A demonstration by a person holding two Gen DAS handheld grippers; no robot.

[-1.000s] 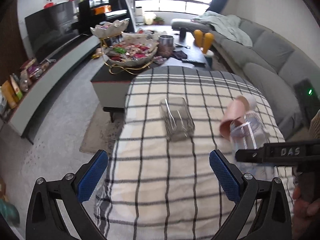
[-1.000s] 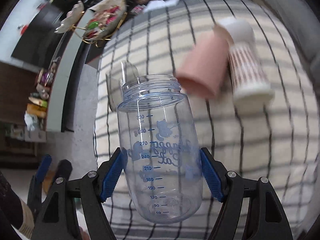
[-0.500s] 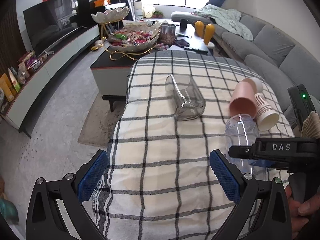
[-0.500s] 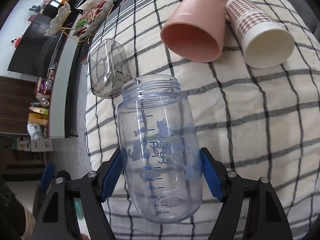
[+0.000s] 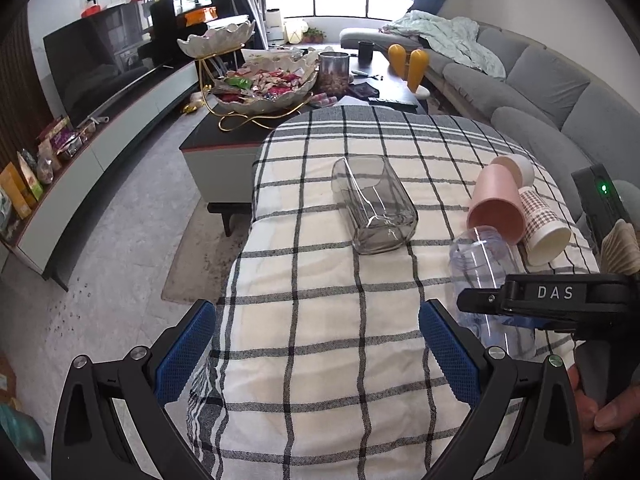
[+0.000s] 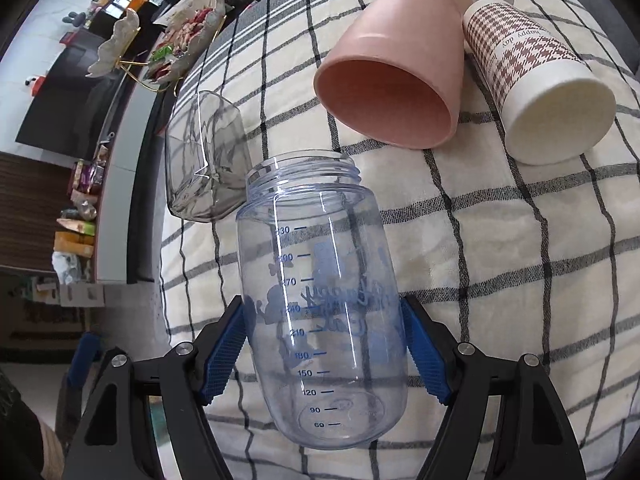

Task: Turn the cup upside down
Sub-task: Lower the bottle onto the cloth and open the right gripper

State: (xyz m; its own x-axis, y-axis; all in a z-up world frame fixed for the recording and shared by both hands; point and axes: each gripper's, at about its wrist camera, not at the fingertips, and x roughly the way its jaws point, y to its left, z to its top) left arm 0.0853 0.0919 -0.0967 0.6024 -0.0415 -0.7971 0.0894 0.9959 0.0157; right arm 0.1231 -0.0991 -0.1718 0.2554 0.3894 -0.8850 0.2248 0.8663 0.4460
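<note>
The right gripper (image 6: 324, 344) has its blue pads pressed on either side of a clear bottle (image 6: 320, 312), about halfway down its body. The bottle's open threaded mouth points away from the gripper, its base toward the camera, with blue scale marks and print on its wall. Under it lies a checked cloth (image 6: 500, 264). Past the mouth a pink cup (image 6: 400, 64) lies on its side, opening toward the bottle, touching a patterned paper cup (image 6: 540, 80) also on its side to the right. To the left a clear glass (image 6: 204, 160) lies tipped over near the cloth's edge.
</note>
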